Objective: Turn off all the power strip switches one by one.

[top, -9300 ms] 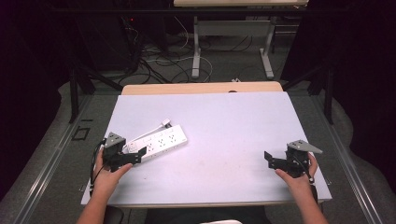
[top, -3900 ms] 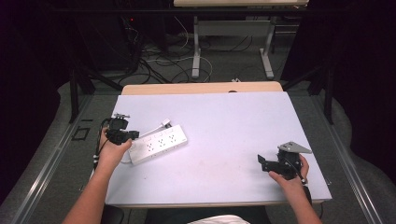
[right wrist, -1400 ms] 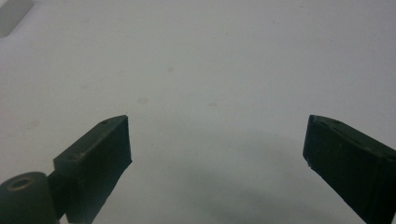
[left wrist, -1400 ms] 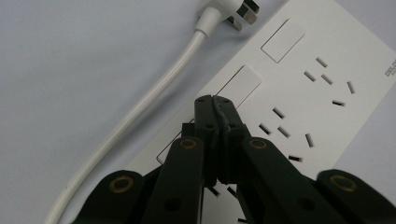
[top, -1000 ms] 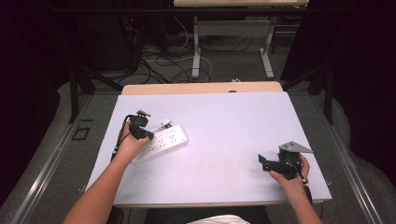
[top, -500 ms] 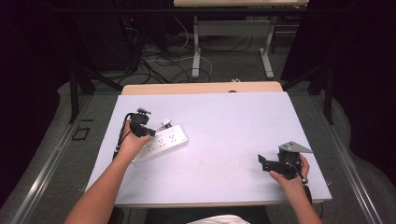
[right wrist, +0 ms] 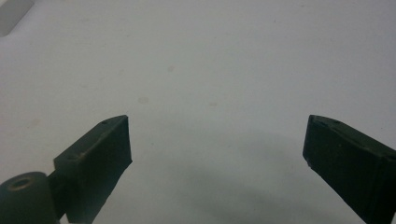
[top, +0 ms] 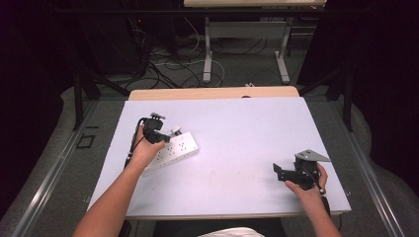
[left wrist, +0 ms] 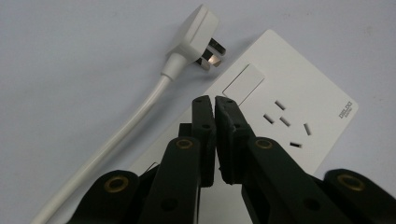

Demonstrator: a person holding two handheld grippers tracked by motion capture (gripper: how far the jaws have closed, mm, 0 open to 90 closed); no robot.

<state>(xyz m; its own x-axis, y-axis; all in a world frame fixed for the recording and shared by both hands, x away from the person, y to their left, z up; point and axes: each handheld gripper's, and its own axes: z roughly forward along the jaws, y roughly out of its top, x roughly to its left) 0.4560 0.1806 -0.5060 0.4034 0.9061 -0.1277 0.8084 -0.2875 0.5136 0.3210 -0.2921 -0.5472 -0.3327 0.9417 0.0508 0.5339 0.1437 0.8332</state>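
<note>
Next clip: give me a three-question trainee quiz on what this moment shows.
1. True or false: the left gripper has its jaws shut with nothing between them.
2. Which lies beside the power strip: A) a white plug on its cable, B) a black adapter, C) a screwdriver?
3. Fill in: the right gripper stands ___ over bare table.

Key: 1 true; 2 A; 3 open.

The right gripper (right wrist: 217, 144) has its two black jaws spread wide apart, with nothing between them, over the bare pale table (right wrist: 210, 56). The tabletop carries a few faint marks, and a soft shadow lies between the jaws. A white object's corner (right wrist: 11, 11) sits at far left.
</note>
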